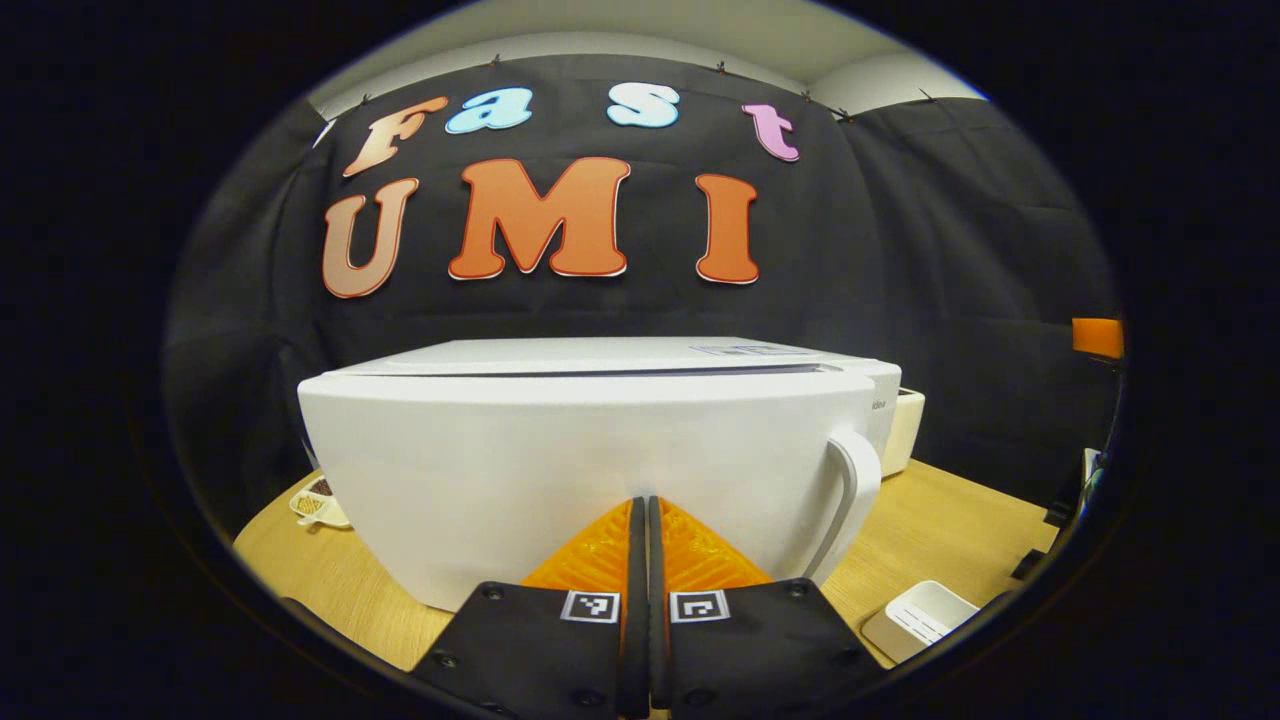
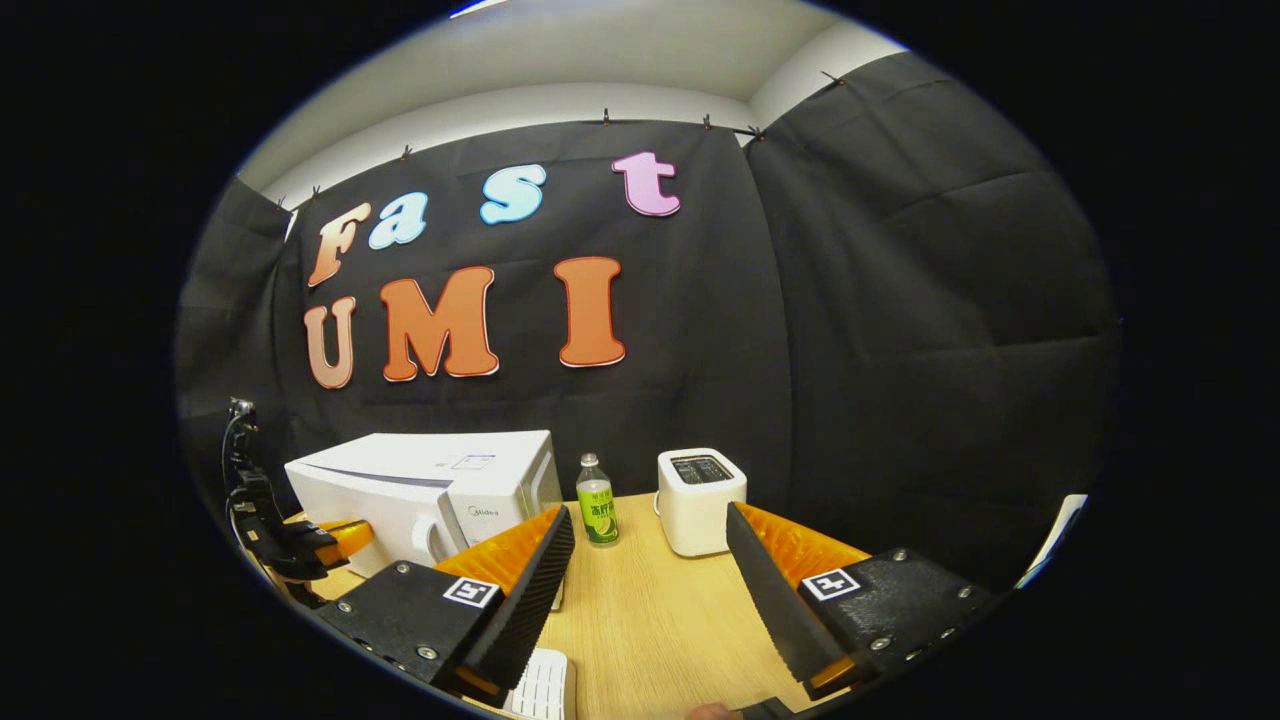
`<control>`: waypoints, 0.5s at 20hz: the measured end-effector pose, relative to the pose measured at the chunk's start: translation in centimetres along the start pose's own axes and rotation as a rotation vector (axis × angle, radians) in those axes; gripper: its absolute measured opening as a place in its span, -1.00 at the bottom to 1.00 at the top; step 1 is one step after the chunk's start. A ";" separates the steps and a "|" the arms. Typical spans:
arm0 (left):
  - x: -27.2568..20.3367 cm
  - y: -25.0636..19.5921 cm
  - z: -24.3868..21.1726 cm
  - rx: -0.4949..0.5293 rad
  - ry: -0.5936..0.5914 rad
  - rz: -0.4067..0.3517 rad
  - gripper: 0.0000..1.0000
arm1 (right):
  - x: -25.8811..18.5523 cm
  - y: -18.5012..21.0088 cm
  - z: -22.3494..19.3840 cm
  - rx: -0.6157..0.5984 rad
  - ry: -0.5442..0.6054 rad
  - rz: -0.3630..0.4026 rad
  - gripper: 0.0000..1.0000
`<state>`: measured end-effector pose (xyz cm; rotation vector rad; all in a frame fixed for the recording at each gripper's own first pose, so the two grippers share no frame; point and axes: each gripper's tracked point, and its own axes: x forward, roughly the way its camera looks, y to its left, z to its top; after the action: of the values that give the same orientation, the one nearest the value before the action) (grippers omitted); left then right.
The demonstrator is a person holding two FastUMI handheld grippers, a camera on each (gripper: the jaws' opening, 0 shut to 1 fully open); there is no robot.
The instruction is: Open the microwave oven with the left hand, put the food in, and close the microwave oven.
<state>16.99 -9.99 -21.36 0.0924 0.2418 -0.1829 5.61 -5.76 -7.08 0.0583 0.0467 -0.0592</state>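
A white microwave oven (image 1: 600, 460) stands close ahead in the left gripper view, door closed, with its curved white handle (image 1: 850, 490) at the right edge of the door. My left gripper (image 1: 641, 512) is shut with nothing between its orange fingers, tips near the lower middle of the door. In the right gripper view the microwave oven (image 2: 430, 495) sits at the left, and the left gripper (image 2: 335, 540) shows in front of its door. My right gripper (image 2: 648, 540) is open and empty above the wooden table (image 2: 650, 610).
A green-labelled bottle (image 2: 598, 512) and a white toaster (image 2: 700, 500) stand right of the microwave. A white ridged tray (image 2: 542, 685) lies near the right gripper; a white ridged tray (image 1: 920, 620) also lies at lower right. A small dish of food (image 1: 318, 500) sits left of the microwave.
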 end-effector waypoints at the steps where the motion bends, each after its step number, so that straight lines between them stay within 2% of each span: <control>1: 0.1 0.4 0.4 0.021 -0.011 0.026 -0.91 | 0.4 0.1 -0.4 0.002 0.006 0.001 0.89; 3: 0.4 0.0 1.1 0.020 -0.042 0.024 -0.91 | 1.1 0.2 -1.1 0.002 0.015 0.001 0.89; 8: 0.5 0.1 1.1 -0.023 -0.023 0.044 -0.91 | 2.7 1.2 -2.6 -0.007 0.038 0.013 0.89; 10: 0.8 0.1 1.3 0.026 -0.022 0.063 -0.91 | 3.1 1.6 -3.2 -0.011 0.050 0.022 0.89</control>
<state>18.11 -10.13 -20.31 0.1233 0.2143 -0.1242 8.67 -4.12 -10.28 0.0494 0.0966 -0.0357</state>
